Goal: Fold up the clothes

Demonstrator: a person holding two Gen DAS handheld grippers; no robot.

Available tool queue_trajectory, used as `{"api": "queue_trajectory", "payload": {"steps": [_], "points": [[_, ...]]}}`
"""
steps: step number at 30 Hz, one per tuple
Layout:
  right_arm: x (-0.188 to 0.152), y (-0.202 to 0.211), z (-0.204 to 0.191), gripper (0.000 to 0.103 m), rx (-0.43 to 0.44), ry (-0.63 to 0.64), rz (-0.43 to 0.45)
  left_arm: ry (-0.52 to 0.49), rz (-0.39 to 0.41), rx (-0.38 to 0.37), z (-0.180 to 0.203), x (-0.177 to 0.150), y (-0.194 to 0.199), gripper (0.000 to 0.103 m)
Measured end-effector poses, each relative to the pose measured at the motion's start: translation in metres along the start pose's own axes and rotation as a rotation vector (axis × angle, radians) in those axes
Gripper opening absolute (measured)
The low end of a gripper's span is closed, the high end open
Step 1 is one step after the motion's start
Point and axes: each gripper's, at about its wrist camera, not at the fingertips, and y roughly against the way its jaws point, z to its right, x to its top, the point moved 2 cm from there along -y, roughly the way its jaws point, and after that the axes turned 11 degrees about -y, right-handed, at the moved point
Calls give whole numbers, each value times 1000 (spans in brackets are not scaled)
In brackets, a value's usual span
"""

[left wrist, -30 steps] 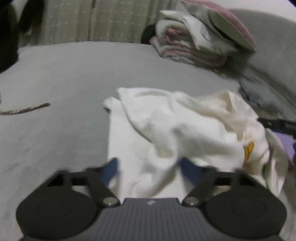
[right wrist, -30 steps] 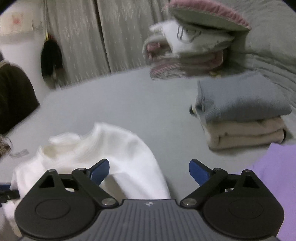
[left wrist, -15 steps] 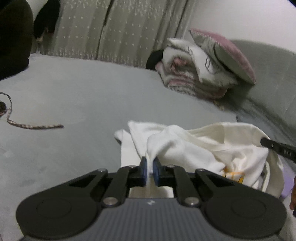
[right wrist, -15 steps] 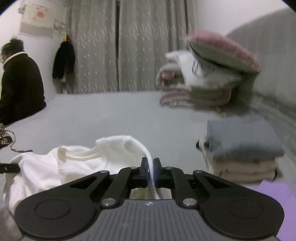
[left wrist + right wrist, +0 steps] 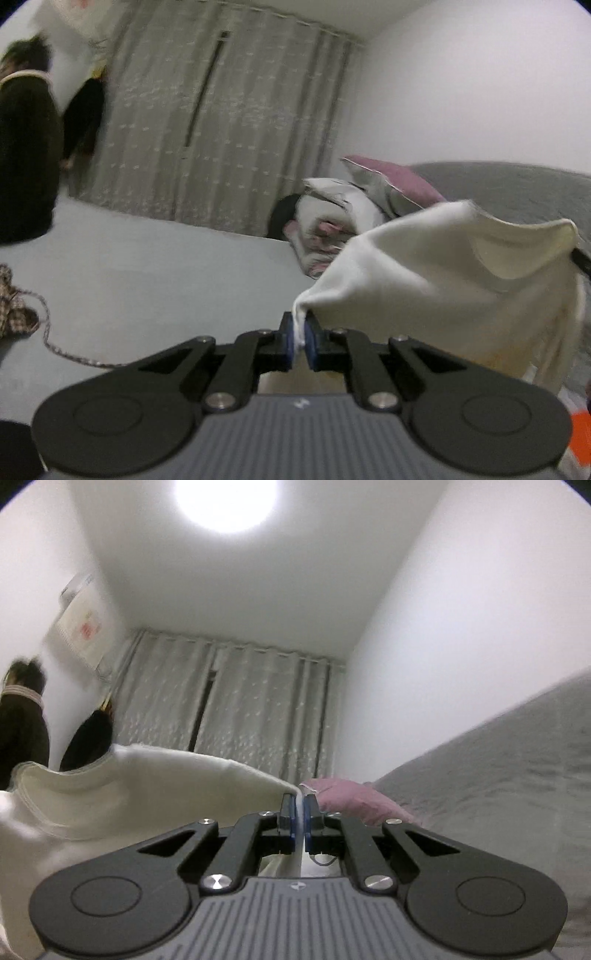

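Note:
A white shirt (image 5: 443, 266) hangs in the air, stretched between my two grippers. My left gripper (image 5: 300, 341) is shut on one pinch of its fabric, and the cloth runs up and to the right from there. My right gripper (image 5: 300, 818) is shut on another edge of the same shirt (image 5: 122, 794), which spreads to the left, its neckline seam showing. The lower part of the shirt is hidden below both views. The right wrist view is tilted up toward the ceiling.
A grey bed surface (image 5: 147, 273) lies below. A pile of bedding with a pink pillow (image 5: 391, 181) stands at the back right, against a grey headboard (image 5: 498, 768). A person in dark clothes (image 5: 22, 155) is at the left. A plaid cord (image 5: 44, 332) lies on the bed.
Both grippers closed on the white shirt as it lay on the bed, then lifted it up. The right wrist view tipped upward toward the ceiling.

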Motion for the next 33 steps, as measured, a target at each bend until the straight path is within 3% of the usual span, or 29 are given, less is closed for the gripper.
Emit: {"api": "queue_trajectory", "payload": {"steps": [4,6,7,9,12,13,16,18,21,27,31,33], "points": [[-35,-20,2,6,0,13,-199,-127,-182,-23,20,-21,-30,17],[-41,-27,3,6,-6,6,-247,-150,-223,-48,28,-28,-37,27],[-41,-28,4,6,-4,-8,-253,-167,-216,-54,32,-29,-36,31],[-40,-29,6,6,-1,-34,-265,-214,-184,-57,39,-29,-31,55],[-46,-34,3,6,38,-3,-347,-300,-163,-62,51,-31,-25,71],[-51,-37,1,6,51,17,-390,-327,-167,-60,54,-33,-25,72],[-73,-52,7,24,44,69,-511,-408,-187,-65,71,-35,-28,75],[-87,-59,11,39,35,95,-588,-469,-207,-97,85,-41,-31,82],[-108,-69,16,47,7,139,-706,-623,-210,-124,109,-60,-27,91],[-138,-69,28,48,-48,304,-836,-891,-238,-131,140,-89,-36,91],[-160,-66,33,48,-44,392,-928,-956,-247,-106,139,-96,-54,91],[-161,-68,32,49,-46,407,-916,-948,-250,-102,137,-95,-63,86]]}}
